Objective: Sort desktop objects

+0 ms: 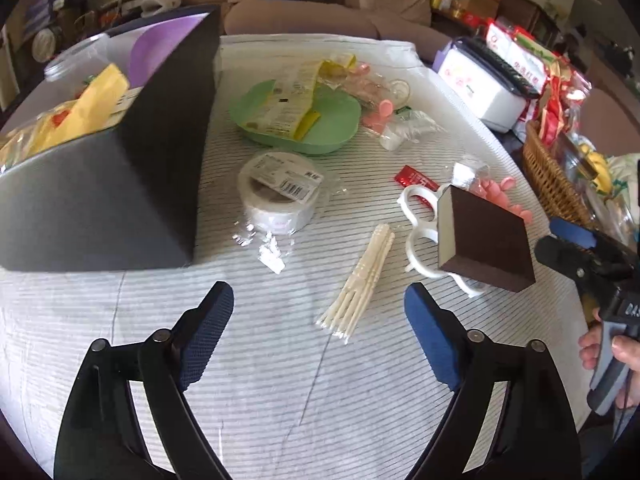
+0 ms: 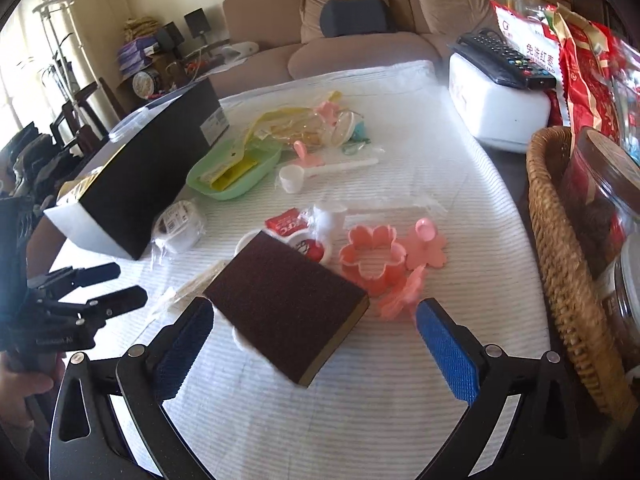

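Right tool (image 2: 314, 338) spread wide, blue pads well apart, nothing pressed between them. Brown sponge block (image 2: 288, 308) sits just ahead of it and between the pad tips, tilted, one corner raised, resting partly on a white plastic ring piece (image 1: 420, 216); its left corner is close to the left pad, cannot tell if touching. Pink flower cutters (image 2: 370, 260) just beyond the right pad, red sauce packet (image 2: 286, 222) further ahead. Wicker basket (image 2: 560, 264) off to the right of this tool.

Left tool (image 1: 318, 312) also wide, empty, hovering over the striped cloth on the counter (image 1: 280, 380). Bundle of white sticks (image 1: 360, 280) lies just ahead between its pads. Wrapped tape roll (image 1: 280, 196) further ahead left, green tray (image 1: 332, 128) behind that. Black box (image 1: 120, 184) to the far left. Sponge block ahead right of the left tool.
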Available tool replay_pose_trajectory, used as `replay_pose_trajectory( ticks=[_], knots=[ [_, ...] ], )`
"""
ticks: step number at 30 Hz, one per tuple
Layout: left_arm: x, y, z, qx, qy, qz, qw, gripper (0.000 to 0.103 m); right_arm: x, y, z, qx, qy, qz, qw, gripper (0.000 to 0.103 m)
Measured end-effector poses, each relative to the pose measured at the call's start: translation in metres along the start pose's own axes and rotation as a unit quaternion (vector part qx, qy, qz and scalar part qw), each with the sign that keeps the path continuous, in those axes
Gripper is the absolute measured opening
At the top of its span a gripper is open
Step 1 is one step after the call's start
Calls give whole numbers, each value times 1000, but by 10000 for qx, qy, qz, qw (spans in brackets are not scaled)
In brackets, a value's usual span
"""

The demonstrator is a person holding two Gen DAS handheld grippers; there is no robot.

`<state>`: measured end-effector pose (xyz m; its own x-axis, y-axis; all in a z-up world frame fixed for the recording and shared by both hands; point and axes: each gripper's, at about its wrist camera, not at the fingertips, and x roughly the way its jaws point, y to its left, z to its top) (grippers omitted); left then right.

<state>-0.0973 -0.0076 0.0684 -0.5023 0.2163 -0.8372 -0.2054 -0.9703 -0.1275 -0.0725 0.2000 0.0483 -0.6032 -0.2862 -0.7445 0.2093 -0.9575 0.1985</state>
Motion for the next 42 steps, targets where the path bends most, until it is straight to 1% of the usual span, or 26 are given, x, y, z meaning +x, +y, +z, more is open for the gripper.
replay_pose_trajectory(
  ticks=[4, 8, 11, 13, 15, 16, 18, 20, 22, 25, 30, 34, 42],
  knots=[
    [-6, 3, -19, -263, -6, 120, 9996, 89, -6, 15, -16, -242, 8, -146, 9996, 103],
    [-9, -4, -37, -290, -74, 401, 9987, 95, -2, 21, -32, -333, -16, -386, 9987, 103],
    [-8, -6, -52, -453, -54, 357, 9983, 102, 4, 17, -47, 94, 7, -349, 9993, 103],
    [0, -10, -62, -451, 51, 358, 9983, 103, 12, 13, -58, 397, 94, -329, 9986, 103],
    [7, -14, -66, -383, 106, 456, 9982, 103, 18, 15, -65, 354, 136, -490, 9981, 103],
    [8, -16, -66, -348, 82, 516, 9980, 103, 19, 19, -66, 227, 78, -578, 9980, 103],
    [10, -16, -64, -368, 53, 628, 9973, 103, 22, 25, -65, 12, 112, -692, 9975, 103],
    [13, -15, -62, -416, 59, 722, 9965, 103, 26, 25, -65, -11, 167, -776, 9968, 103],
    [15, -19, -63, -338, 15, 808, 9962, 103, 28, 25, -62, 34, 106, -761, 9970, 103],
    [18, -24, -64, -190, -4, 912, 9956, 103, 34, 27, -59, -20, 150, -807, 9966, 103],
    [20, -25, -61, -260, -48, 1006, 9946, 103, 40, 33, -58, -166, 232, -944, 9951, 103],
    [24, -25, -57, -280, -187, 1032, 9941, 103, 43, 35, -58, -322, 305, -1054, 9934, 103],
    [24, -24, -56, -267, -223, 1035, 9940, 103, 45, 35, -58, -338, 312, -1068, 9932, 103]
  ],
)
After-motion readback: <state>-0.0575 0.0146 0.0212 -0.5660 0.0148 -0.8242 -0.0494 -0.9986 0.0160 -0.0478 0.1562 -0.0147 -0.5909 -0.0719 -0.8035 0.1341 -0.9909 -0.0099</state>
